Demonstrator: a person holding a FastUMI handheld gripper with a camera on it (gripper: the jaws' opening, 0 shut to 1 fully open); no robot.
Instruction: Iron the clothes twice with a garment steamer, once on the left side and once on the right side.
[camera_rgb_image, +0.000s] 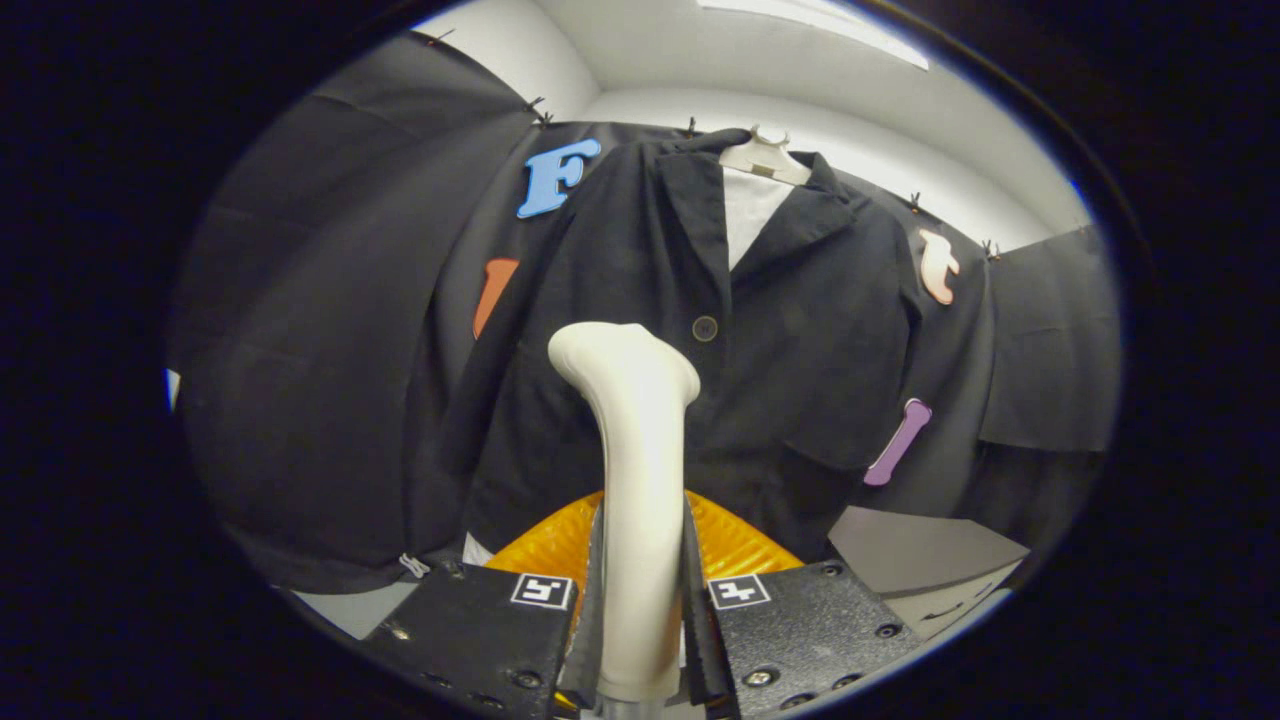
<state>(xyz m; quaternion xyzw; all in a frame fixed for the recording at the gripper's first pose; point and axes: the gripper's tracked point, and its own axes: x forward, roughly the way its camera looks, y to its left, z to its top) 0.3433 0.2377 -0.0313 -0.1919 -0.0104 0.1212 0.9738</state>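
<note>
A black jacket (800, 330) hangs on a pale hanger (765, 157) against the booth's wall, with a white shirt front (748, 215) showing at the collar and a dark button (705, 328) at its middle. My gripper (640, 590) is shut on the cream handle of the garment steamer (635, 440), which stands upright between the fingers. The steamer's head bends towards the jacket's left front panel, just left of the button. I cannot tell whether the head touches the cloth.
An orange ribbed thing (735, 540) lies just beyond the fingers, below the jacket's hem. A grey board (920, 550) lies low at the right. Black cloth walls (330, 330) close in on both sides, with a white ceiling above.
</note>
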